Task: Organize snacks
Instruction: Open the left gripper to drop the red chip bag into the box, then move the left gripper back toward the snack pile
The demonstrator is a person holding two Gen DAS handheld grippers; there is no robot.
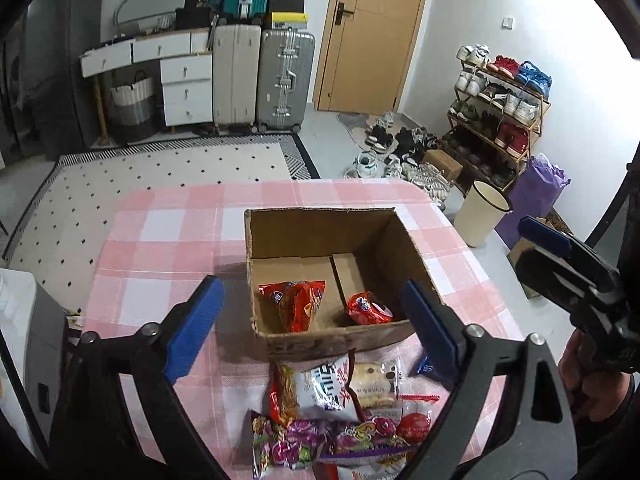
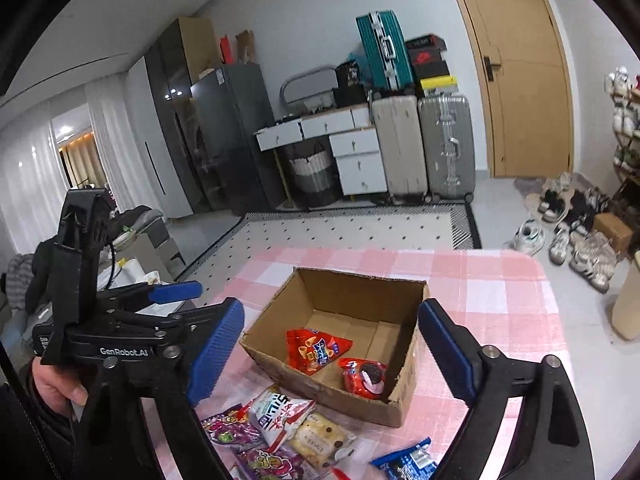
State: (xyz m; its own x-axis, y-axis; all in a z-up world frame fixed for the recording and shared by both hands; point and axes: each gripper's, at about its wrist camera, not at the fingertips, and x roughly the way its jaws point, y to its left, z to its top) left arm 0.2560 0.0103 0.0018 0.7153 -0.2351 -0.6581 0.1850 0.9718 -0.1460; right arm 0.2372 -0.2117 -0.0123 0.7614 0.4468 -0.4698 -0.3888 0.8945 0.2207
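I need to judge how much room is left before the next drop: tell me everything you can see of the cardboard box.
The cardboard box is plain brown corrugated card, open-topped, its top edges rough, standing upright on the pink checked tablecloth. Its bottom flaps show a seam. Inside lie two red packets: a chip bag left, a cookie pack right; the far half of the floor is bare. The near wall looks scuffed. More snacks lie just in front; whether they touch it is unclear. Neither tool touches it.

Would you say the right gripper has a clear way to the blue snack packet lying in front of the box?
Probably yes. The right gripper is open and empty, and the blue snack packet lies uncovered on the tablecloth, apart from the cardboard box, close beneath it.
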